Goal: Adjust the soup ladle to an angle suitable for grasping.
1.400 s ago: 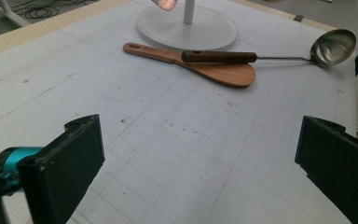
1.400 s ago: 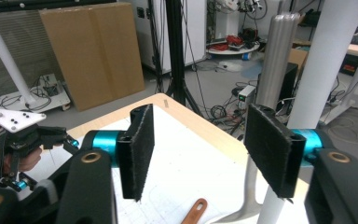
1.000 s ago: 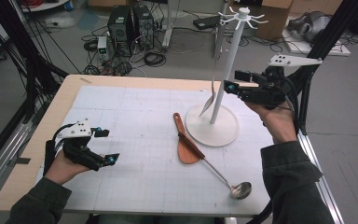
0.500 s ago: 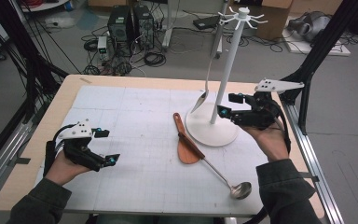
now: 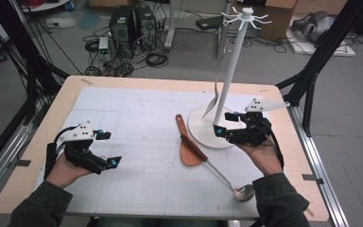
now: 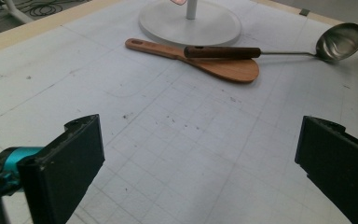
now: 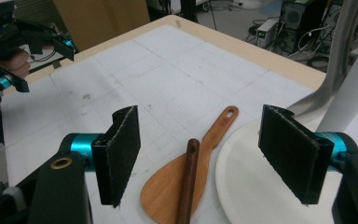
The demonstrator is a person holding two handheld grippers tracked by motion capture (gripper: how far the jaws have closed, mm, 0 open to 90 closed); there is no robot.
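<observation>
A pale wooden tabletop [image 5: 42, 142] is covered by a white gridded mat [image 5: 137, 142], marked with small dark specks in the left gripper view. Beyond it, a grey floor [image 5: 354, 94] is strewn with cables and black computer cases [image 5: 132, 21], and black frame legs are seen at both sides.

The right gripper [image 5: 223, 124] is held just above the round base of a white stand [image 5: 229, 80], its jaws released and spread wide with nothing between them. In the right gripper view, a wooden spatula [image 7: 186, 182] and a ladle [image 7: 187, 182] are seen between and below those jaws; the stand's base lies under the right-hand jaw. The spatula's long axis runs away from the jaws, its holed handle end pointed ahead and its broad blade nearest the camera. The ladle's dark handle is laid across the blade, along nearly the same line; its steel bowl [image 5: 244, 193] is pointed back toward the person. A metal utensil [image 5: 214, 90] is hung upright beside the stand's pole, its head just above the base.

The left gripper [image 5: 108, 149] is held over the mat well apart from these things, its jaws likewise released and empty; the spatula [image 6: 200, 58] and ladle [image 6: 279, 49] are seen far ahead of them.
</observation>
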